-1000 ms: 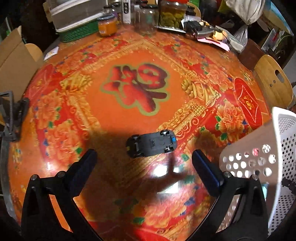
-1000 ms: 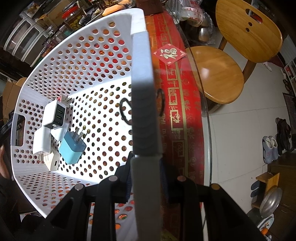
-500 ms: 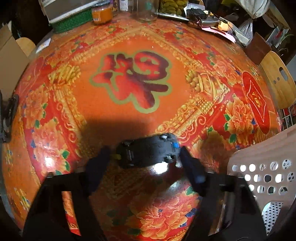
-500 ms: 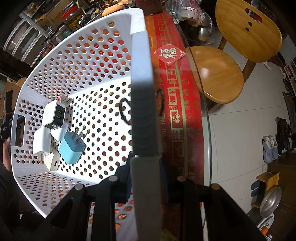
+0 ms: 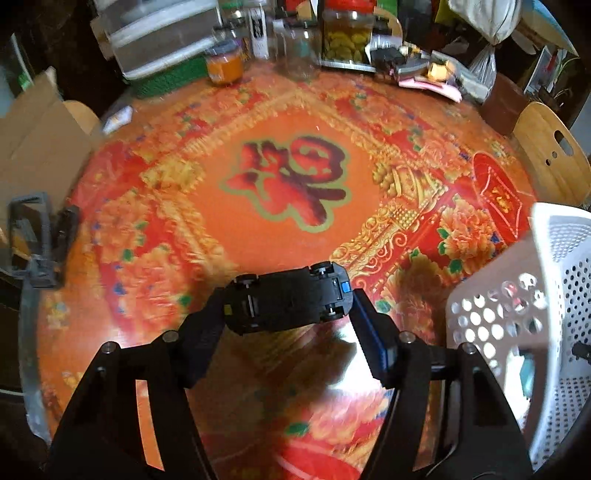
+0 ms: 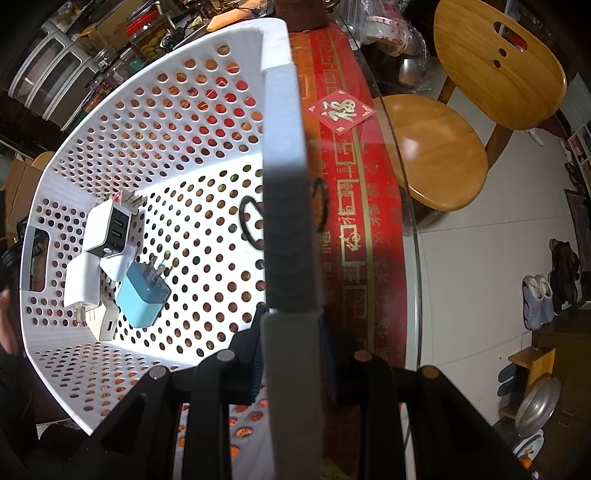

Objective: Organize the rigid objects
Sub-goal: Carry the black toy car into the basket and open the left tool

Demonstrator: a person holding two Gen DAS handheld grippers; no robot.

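My left gripper is shut on a black toy car, held upside down and crosswise above the red patterned table. A white perforated basket stands tilted at the right. My right gripper is shut on the basket's rim and holds it tipped. Inside lie a blue plug charger, a white and black USB charger, white adapters and a black hair band.
Jars, a plastic drawer box and clutter line the table's far edge. A black stand sits at the left edge. Wooden chairs stand beside the table on the right. Shoes lie on the floor.
My left gripper moved down to the toy car, closed on it and lifted it off the table. The right gripper has kept still on the basket rim.
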